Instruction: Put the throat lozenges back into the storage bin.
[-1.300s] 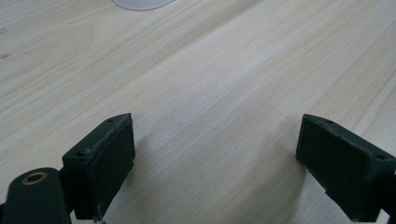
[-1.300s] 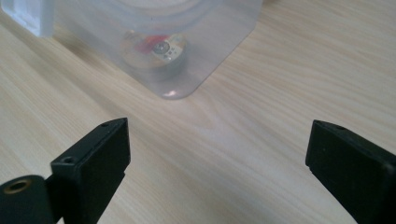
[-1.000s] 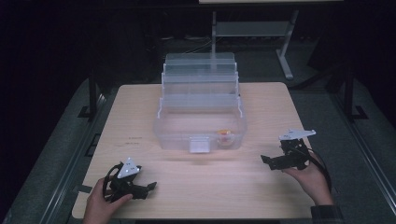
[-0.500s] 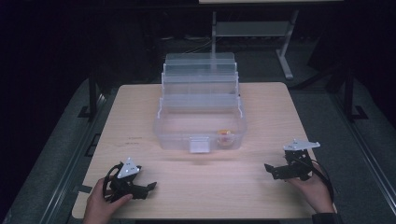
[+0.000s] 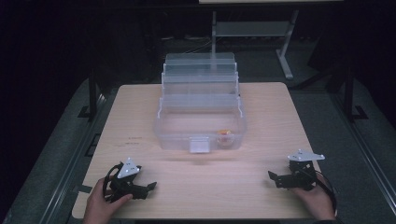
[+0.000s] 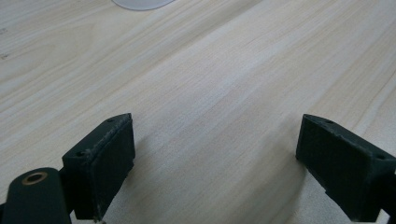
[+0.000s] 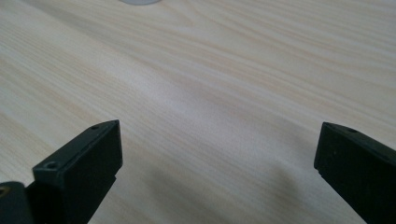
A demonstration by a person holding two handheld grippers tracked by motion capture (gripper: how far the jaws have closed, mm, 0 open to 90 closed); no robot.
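A clear plastic organiser box stands open in the middle of the wooden table, its trays stepped back in tiers. A small orange thing lies in its bottom compartment at the front right. My left gripper rests near the front left edge, open, with bare wood between its jaws. My right gripper sits low at the front right, pointing left. It is open; its jaws have just been opening, and nothing lies between them.
A white latch tab sticks out from the box's front wall. Bare wood stretches between the two grippers in front of the box. Beyond the table a grey metal stand rises from a dark floor.
My right gripper has come down and back toward the front right corner of the table. The left gripper and the box have stayed where they were.
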